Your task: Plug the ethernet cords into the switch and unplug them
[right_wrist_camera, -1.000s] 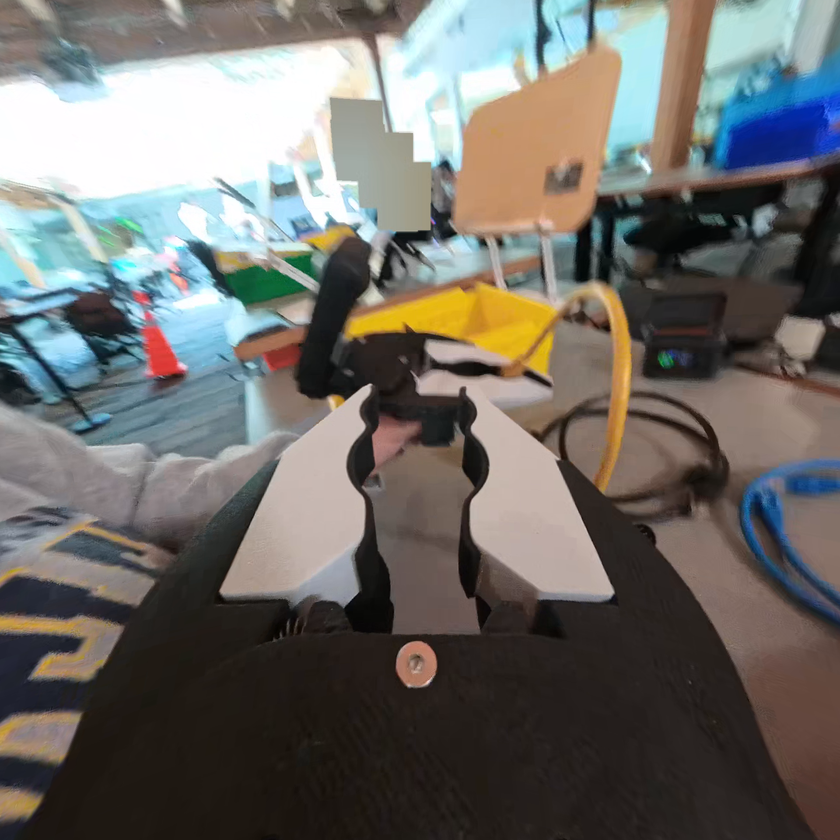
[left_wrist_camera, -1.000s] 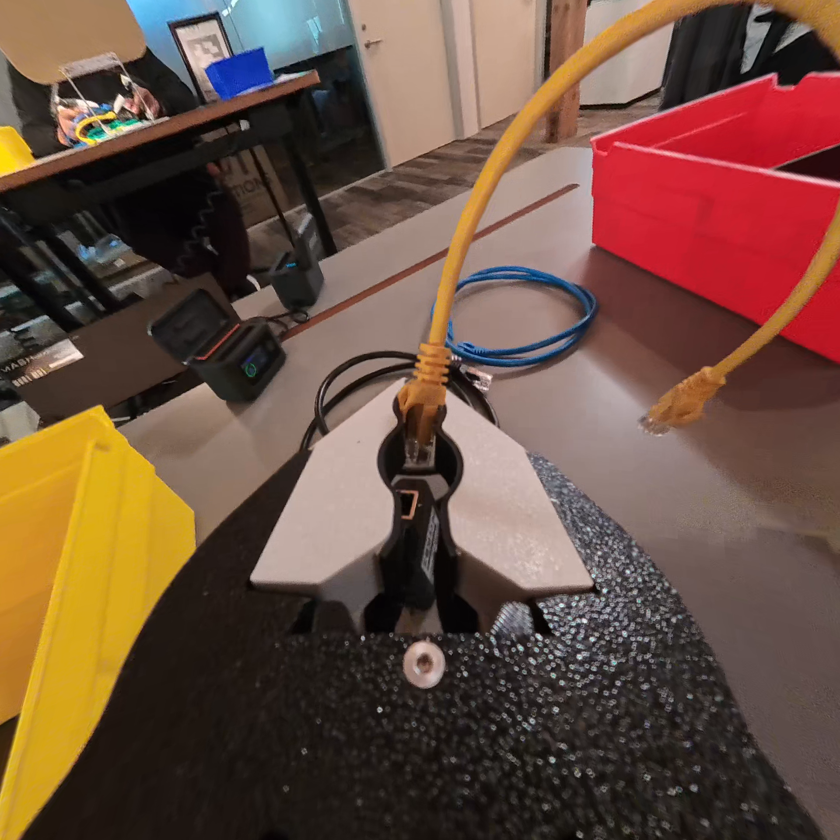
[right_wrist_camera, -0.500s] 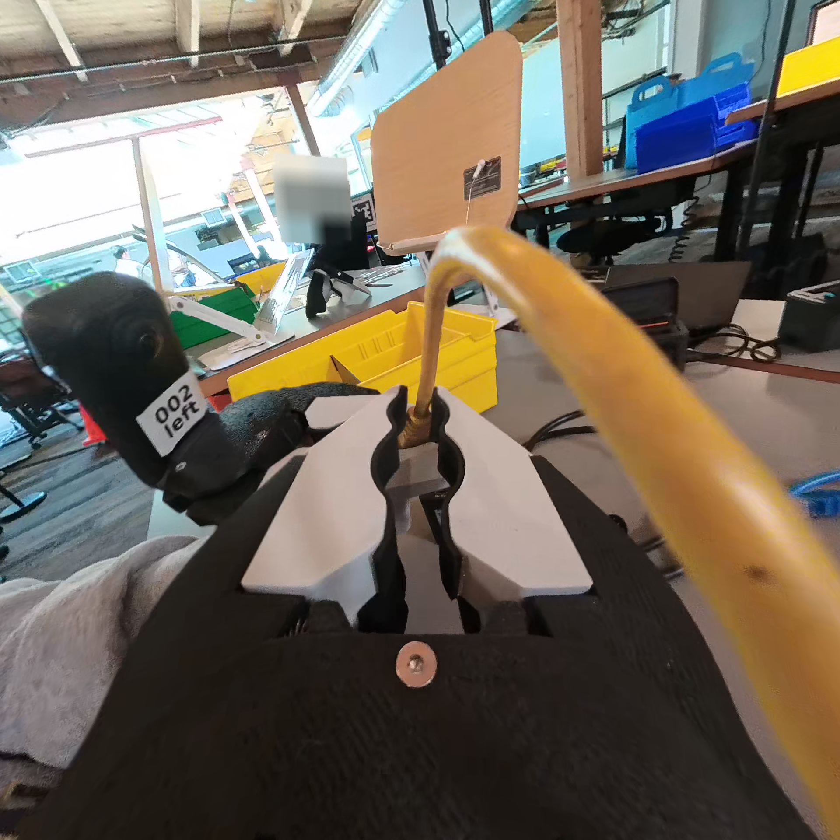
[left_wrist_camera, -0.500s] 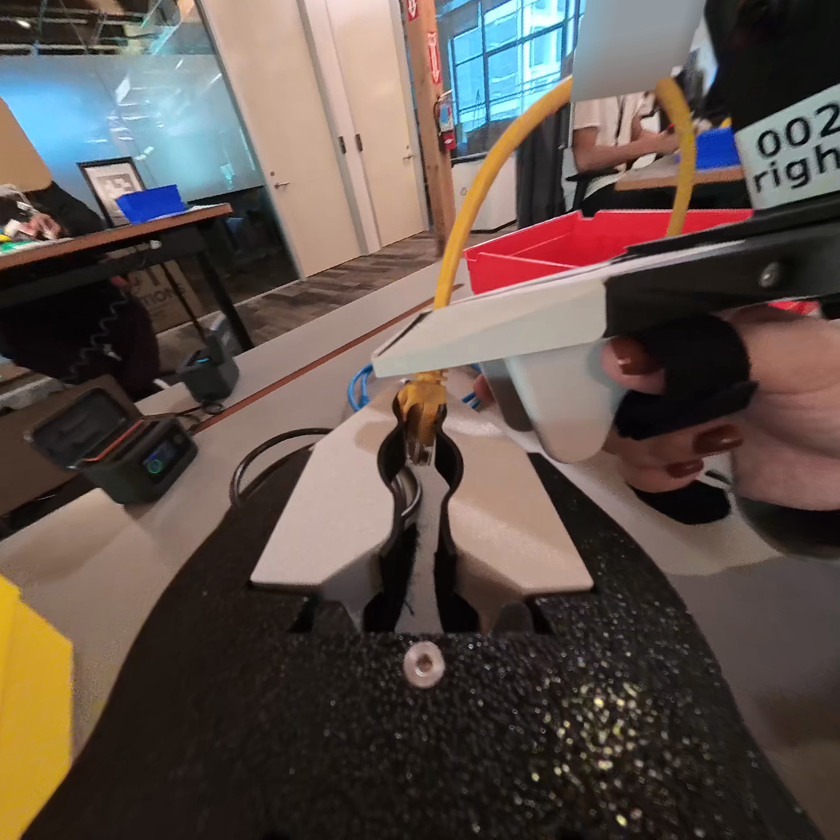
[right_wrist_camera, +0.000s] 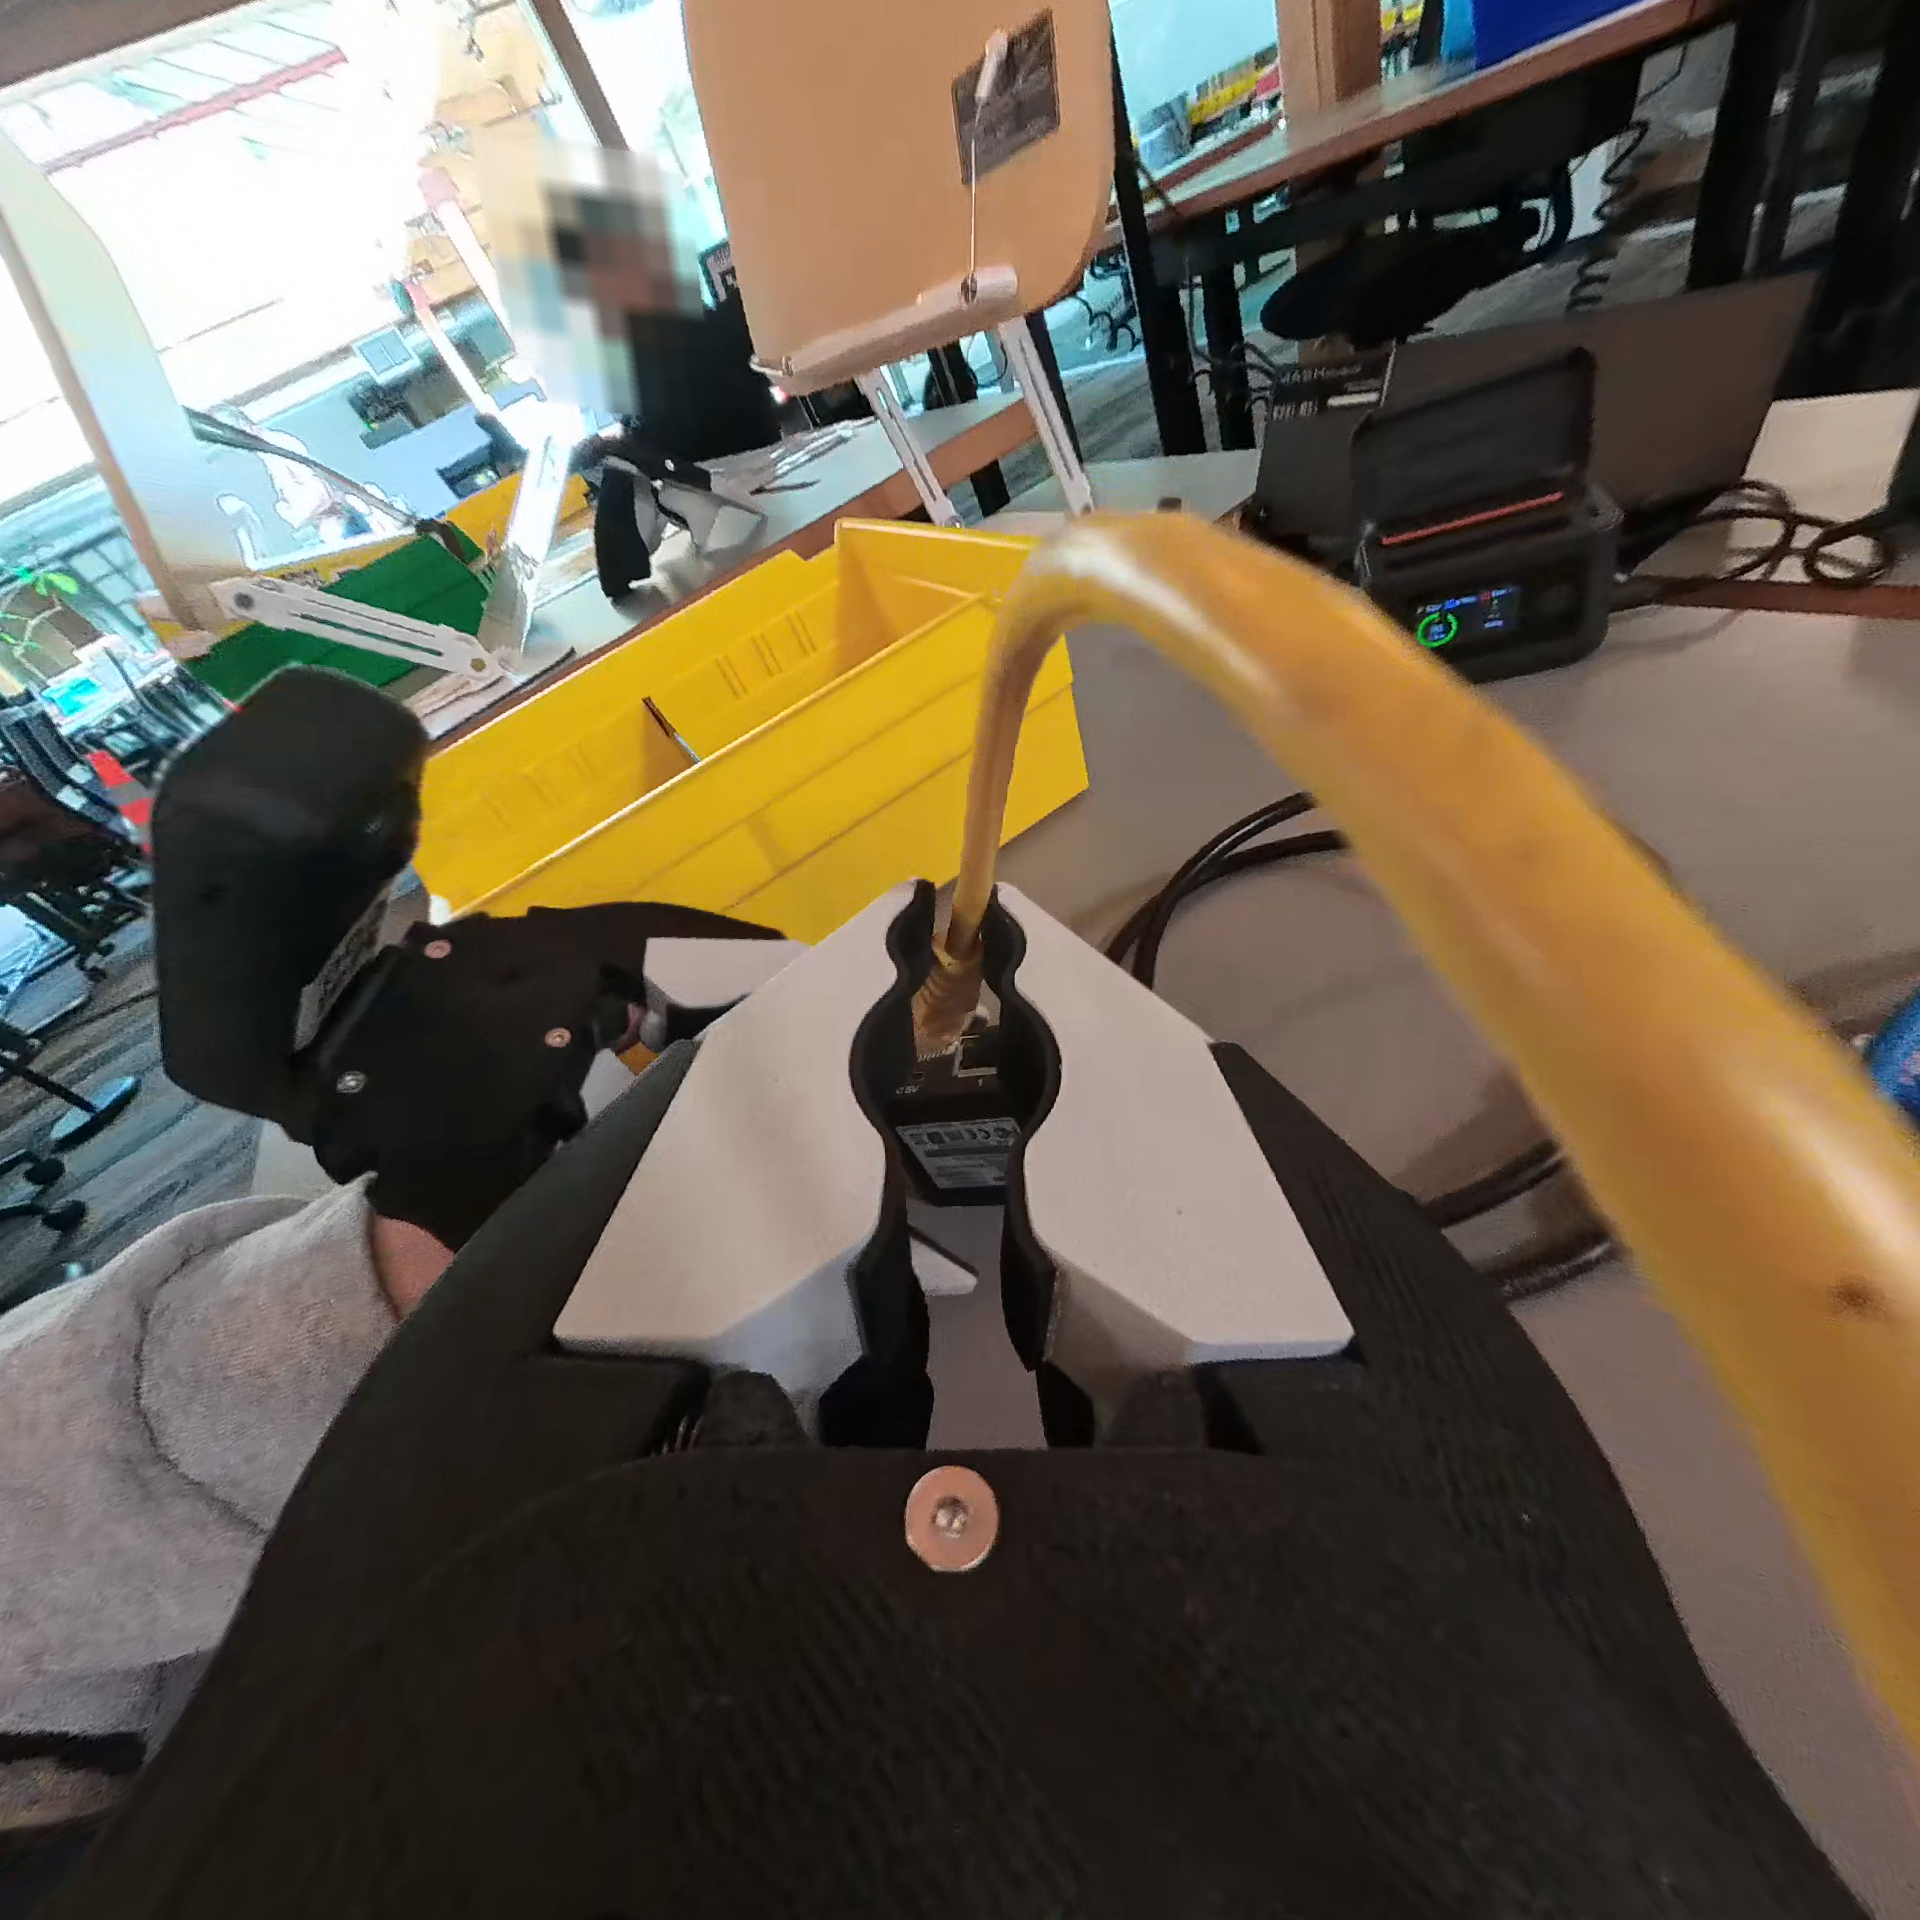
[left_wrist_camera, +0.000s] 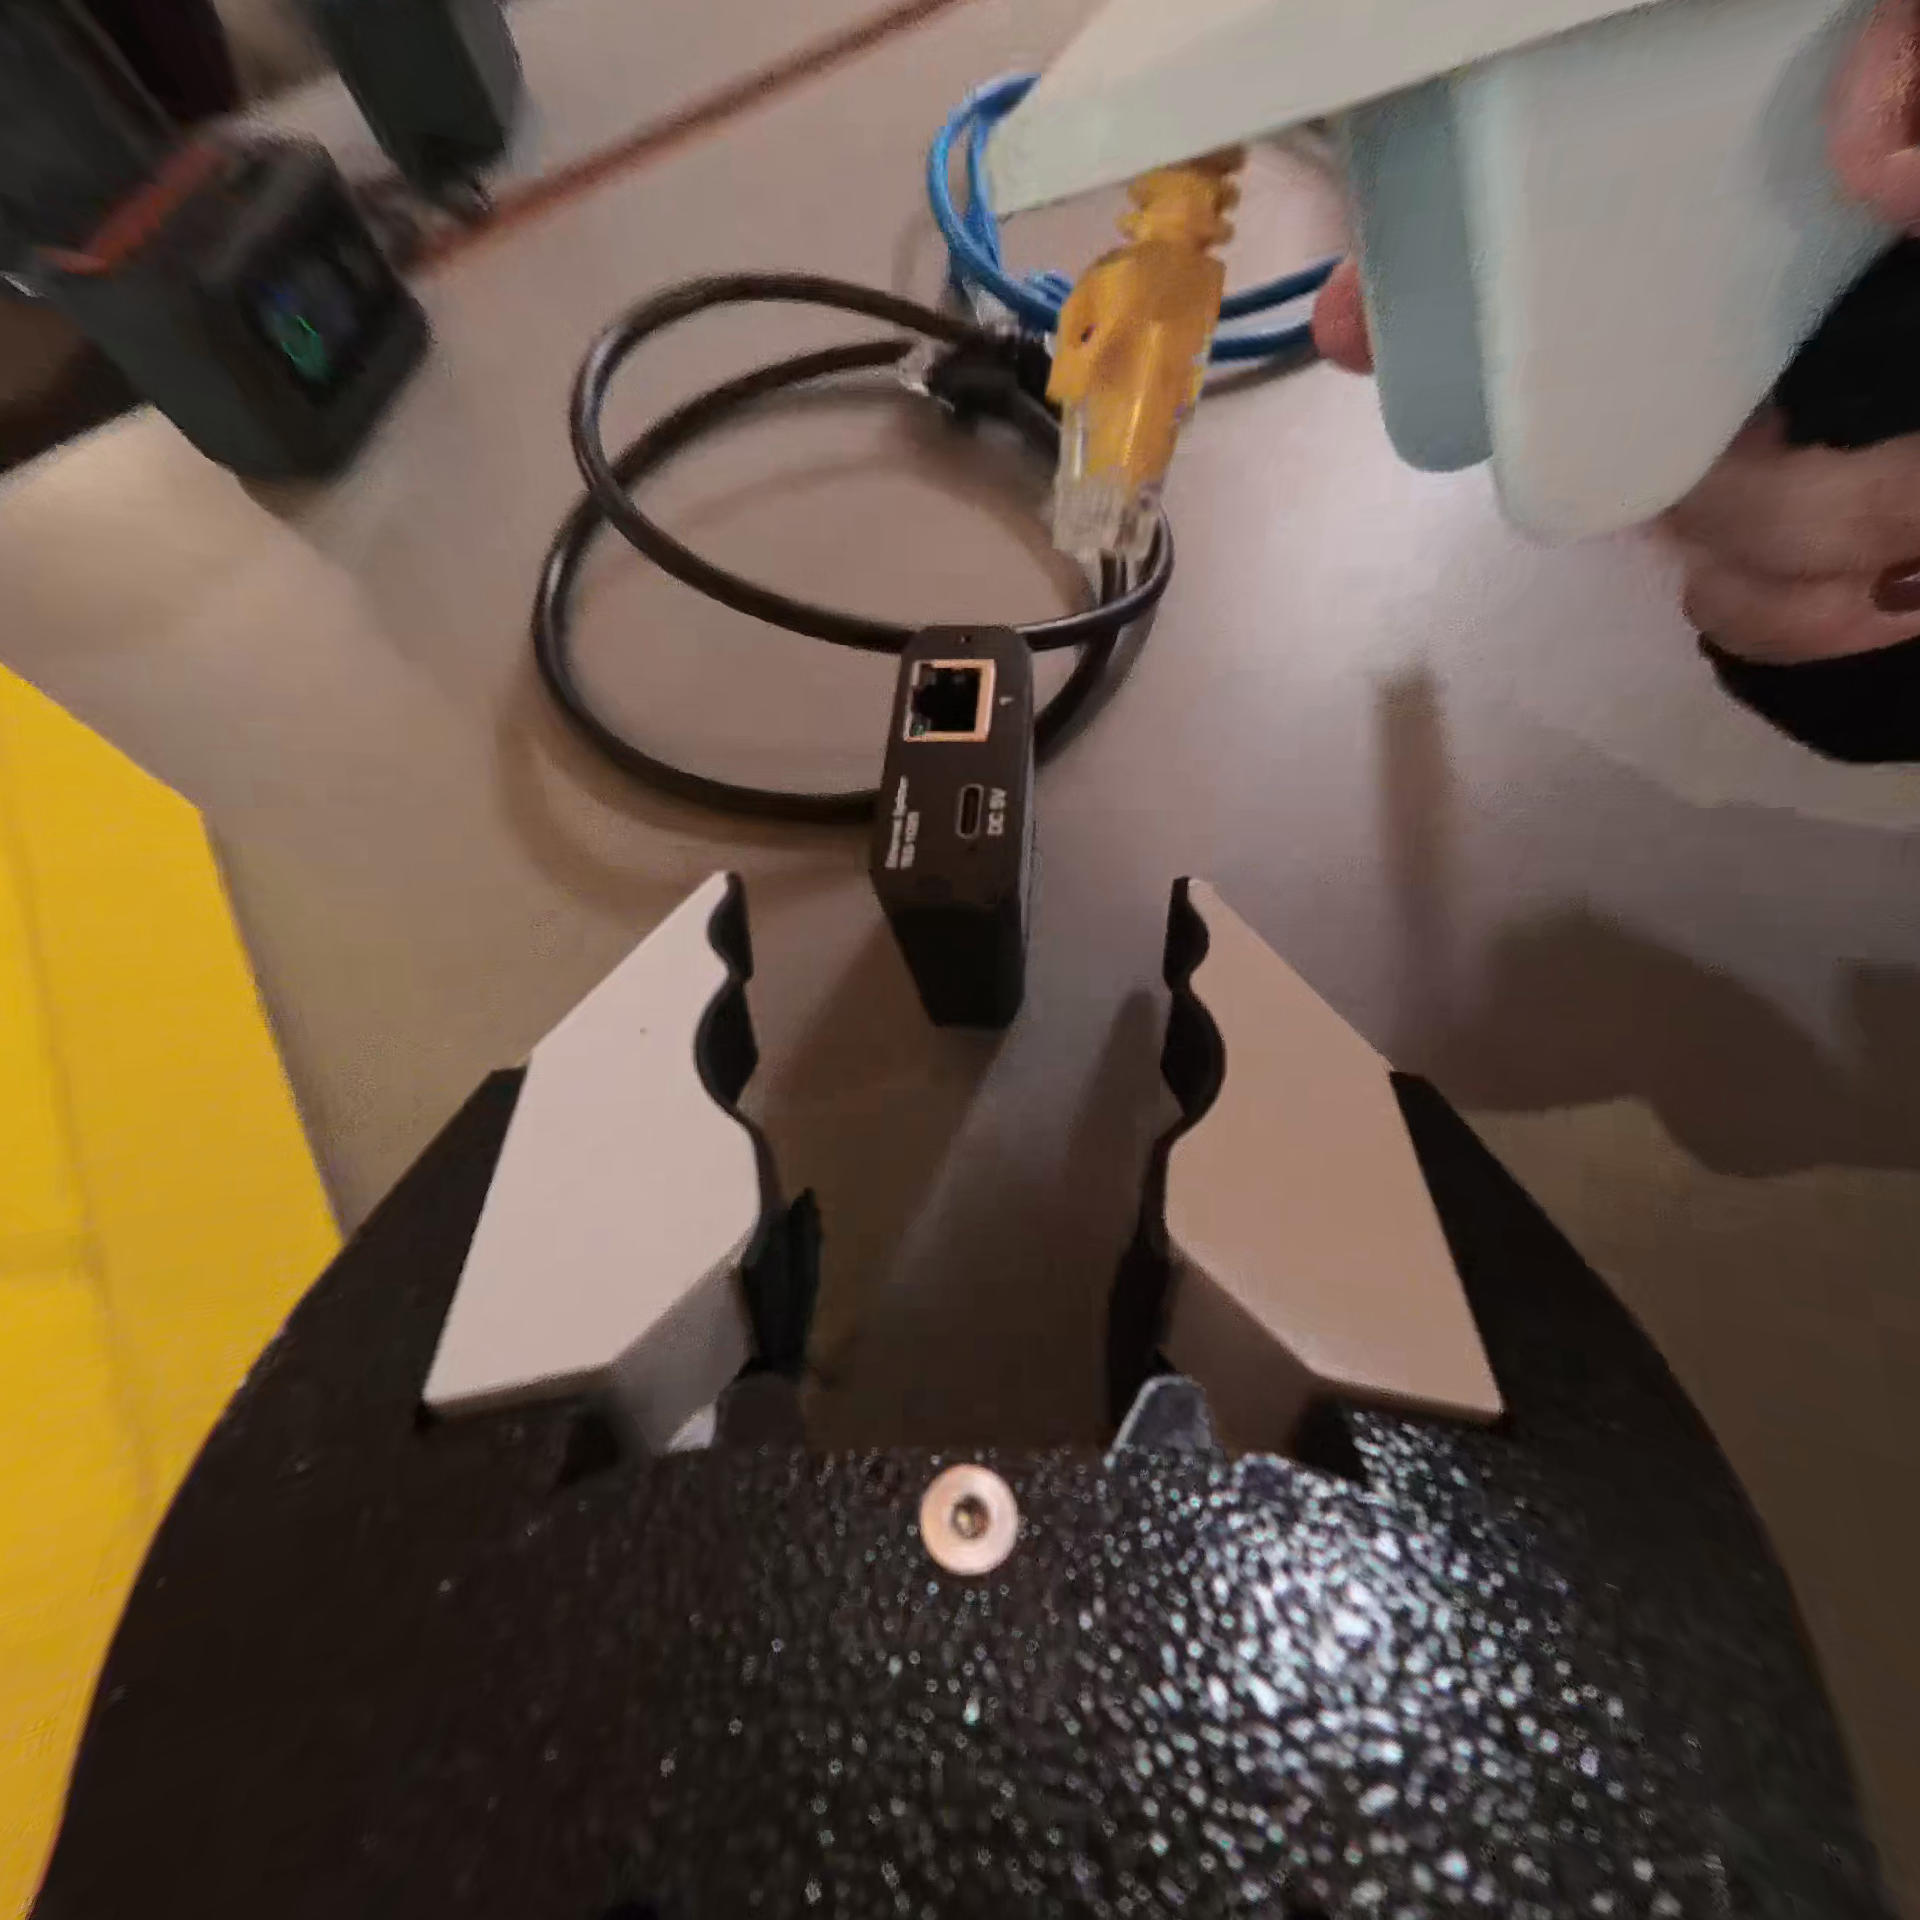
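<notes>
Right hand-held gripper (right_wrist_camera: 956, 935) around yellow cord (right_wrist_camera: 977, 821), above label-bearing black switch (left_wrist_camera: 958, 790)

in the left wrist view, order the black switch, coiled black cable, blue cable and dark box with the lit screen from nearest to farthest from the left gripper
From the left gripper, which is open:
1. Black switch, on the table just ahead, at the fingertips.
2. Coiled black cable, lying behind the switch.
3. Blue cable, far, ahead right, and the dark box with the lit screen, far left: too close to call.
</notes>
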